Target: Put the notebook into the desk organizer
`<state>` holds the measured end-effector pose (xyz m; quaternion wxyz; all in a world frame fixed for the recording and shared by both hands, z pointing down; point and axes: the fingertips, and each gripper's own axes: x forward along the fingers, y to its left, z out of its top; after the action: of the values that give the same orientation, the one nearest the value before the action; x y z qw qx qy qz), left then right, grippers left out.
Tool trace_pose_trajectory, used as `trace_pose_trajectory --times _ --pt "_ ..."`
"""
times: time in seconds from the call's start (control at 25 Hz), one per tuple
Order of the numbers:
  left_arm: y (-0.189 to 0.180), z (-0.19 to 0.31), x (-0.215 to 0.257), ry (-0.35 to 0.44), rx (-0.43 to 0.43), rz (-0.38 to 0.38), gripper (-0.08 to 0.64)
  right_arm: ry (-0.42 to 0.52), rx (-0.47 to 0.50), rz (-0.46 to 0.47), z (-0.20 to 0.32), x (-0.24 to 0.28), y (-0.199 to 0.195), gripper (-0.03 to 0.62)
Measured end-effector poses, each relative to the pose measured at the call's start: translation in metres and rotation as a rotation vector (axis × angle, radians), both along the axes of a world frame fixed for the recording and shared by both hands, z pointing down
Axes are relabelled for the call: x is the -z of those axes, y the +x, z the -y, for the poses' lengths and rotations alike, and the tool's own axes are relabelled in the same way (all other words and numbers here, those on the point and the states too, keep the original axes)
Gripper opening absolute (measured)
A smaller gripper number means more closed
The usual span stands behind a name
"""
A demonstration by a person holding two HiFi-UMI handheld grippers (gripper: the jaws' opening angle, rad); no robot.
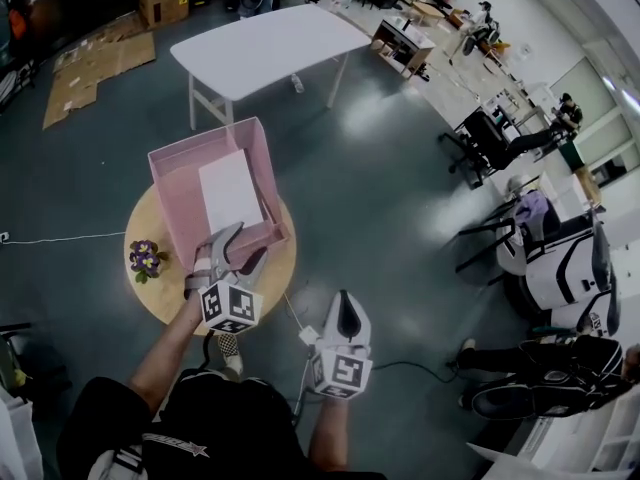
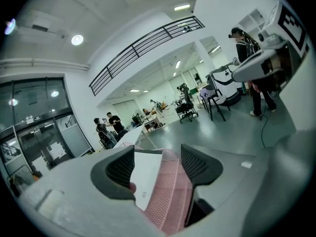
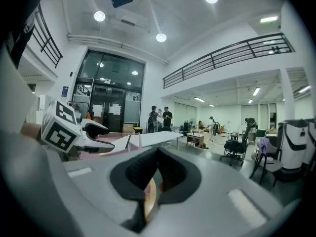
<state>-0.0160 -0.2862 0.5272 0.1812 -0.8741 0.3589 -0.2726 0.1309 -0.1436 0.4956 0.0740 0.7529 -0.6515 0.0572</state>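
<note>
A white notebook [image 1: 230, 190] lies flat inside the pink mesh desk organizer [image 1: 165, 183], which stands on a round wooden table [image 1: 150, 303]. My left gripper [image 1: 252, 240] hovers at the organizer's near right corner with its jaws spread wide. In the left gripper view the left gripper [image 2: 158, 159] frames the notebook [image 2: 145, 177] and the pink mesh [image 2: 170, 196]; the pads press on neither. My right gripper [image 1: 345, 298] hangs off the table's right side, over the floor, shut with nothing in it. The right gripper [image 3: 158, 151] shows its tips touching.
A small pot of purple flowers [image 1: 146, 258] stands at the table's left edge. A white folding table [image 1: 270, 48] is beyond the organizer. A cable [image 1: 60, 238] runs across the grey floor. Office chairs [image 1: 490, 138] and people are far to the right.
</note>
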Motion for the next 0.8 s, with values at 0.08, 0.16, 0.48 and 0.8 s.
trace_pose_trajectory --times 0.08,0.16,0.48,0.8 --pt "-0.002 -0.014 0.009 -0.002 0.016 -0.033 0.305 0.008 0.01 -0.003 -0.011 0.005 0.0 0.006" --pt "-0.005 -0.033 0.017 0.001 0.032 -0.056 0.3 0.012 0.022 -0.012 -0.026 0.008 -0.002 0.006" --pt "-0.02 -0.117 0.049 0.02 0.078 -0.169 0.274 0.047 0.079 -0.025 -0.089 0.019 -0.012 0.006" --pt "-0.047 -0.201 0.072 0.017 0.128 -0.292 0.236 0.089 0.126 -0.047 -0.155 0.032 -0.03 0.006"
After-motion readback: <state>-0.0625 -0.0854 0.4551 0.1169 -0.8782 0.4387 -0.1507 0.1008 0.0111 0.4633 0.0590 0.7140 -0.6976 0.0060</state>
